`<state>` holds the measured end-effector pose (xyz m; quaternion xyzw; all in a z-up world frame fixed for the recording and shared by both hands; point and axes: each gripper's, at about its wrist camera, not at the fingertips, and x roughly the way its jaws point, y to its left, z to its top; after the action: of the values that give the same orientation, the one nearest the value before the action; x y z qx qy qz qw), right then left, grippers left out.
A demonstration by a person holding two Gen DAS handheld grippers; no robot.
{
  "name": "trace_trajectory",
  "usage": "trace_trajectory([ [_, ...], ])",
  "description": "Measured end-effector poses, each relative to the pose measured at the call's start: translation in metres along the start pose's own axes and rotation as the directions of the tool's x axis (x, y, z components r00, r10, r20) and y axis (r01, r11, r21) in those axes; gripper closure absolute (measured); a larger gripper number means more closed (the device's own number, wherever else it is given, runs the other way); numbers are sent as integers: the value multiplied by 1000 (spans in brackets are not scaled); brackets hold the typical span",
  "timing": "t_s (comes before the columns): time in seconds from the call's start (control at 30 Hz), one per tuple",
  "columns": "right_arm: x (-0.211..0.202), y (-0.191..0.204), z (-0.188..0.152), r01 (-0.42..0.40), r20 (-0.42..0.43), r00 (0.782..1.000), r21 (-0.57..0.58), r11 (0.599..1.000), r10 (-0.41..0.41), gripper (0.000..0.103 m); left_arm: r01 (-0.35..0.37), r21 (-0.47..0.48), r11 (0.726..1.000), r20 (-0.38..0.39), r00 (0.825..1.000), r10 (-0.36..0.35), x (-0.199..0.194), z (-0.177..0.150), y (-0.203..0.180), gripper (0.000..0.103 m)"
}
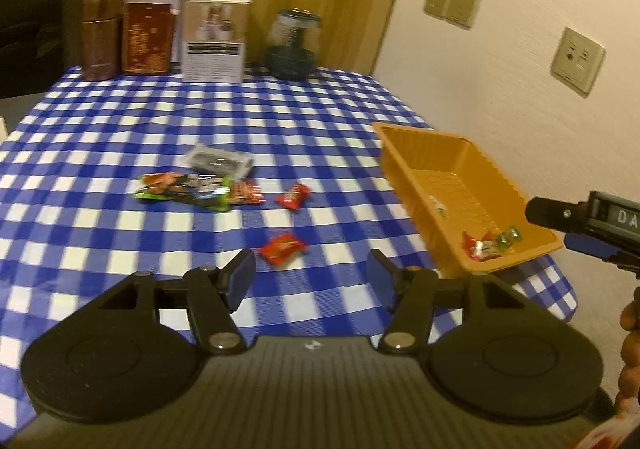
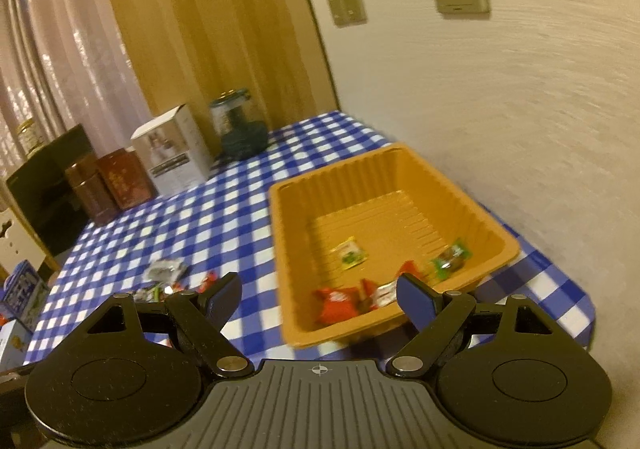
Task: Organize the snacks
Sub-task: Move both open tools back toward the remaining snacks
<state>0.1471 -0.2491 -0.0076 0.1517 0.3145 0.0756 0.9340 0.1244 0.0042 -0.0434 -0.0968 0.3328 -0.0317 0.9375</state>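
- Left gripper [image 1: 311,276] hangs above the near part of the table, jaws apart with nothing between the blue pads [image 1: 240,277] — empty-handed.
- Just beyond its fingertips, a red snack packet [image 1: 282,247] lies flat on the blue-and-white checked tablecloth [image 1: 120,121].
- A little farther toward the middle of the table, a second red packet [image 1: 293,196] sits on its own, apart from the first.
- Left of that, a small heap of wrappers [image 1: 188,189]: green-edged, red and dark ones overlapping, with a clear silvery packet [image 1: 218,161] touching the heap on its far side.
- Over to the right gripper [image 2: 319,299]: jaws spread wide, nothing held, poised over the near rim of the orange tray [image 2: 296,333].
- The tray stands along the table's right edge, near the wall; its near end reaches almost to the near right corner.
- Inside it, at the near end: red packets [image 2: 336,303], a red-and-white one, a green candy [image 2: 450,259] by the right wall, and a small yellow-green sachet [image 2: 350,253] nearer the middle of the floor.
- Along the far edge of the table: two brown tins [image 1: 102,37], a white box [image 1: 214,39] and a dark glass jar [image 1: 294,45], lined up in front of the curtain.
- Fingers of a hand [image 1: 628,361] show at the lower right of the left wrist view, below the black body of the other gripper.
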Motion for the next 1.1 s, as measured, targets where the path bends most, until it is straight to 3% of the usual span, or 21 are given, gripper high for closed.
trace_trajectory([
  [0.4, 10, 59, -26, -76, -51, 996, -64, 995, 73, 19, -95, -64, 993, 15, 995, 96, -26, -2, 65, 40],
  [0.57, 19, 81, -31, -104, -69, 993, -98, 990, 98, 19, -109, -45, 993, 25, 994, 111, -26, 7, 81, 36],
  [0.83, 46, 103, -40, -120, -101, 989, -132, 984, 107, 19, -60, 127, 990, -7, 998, 62, -5, 28, 100, 36],
  [0.97, 63, 111, -46, -134, -130, 985, -159, 978, 114, 19, -15, 299, 954, -41, 999, 28, 17, 36, 108, 36],
  [1.1, 85, 119, -53, -145, -157, 981, -188, 971, 116, 19, 77, 386, 919, -94, 995, -44, 40, 47, 120, 36],
])
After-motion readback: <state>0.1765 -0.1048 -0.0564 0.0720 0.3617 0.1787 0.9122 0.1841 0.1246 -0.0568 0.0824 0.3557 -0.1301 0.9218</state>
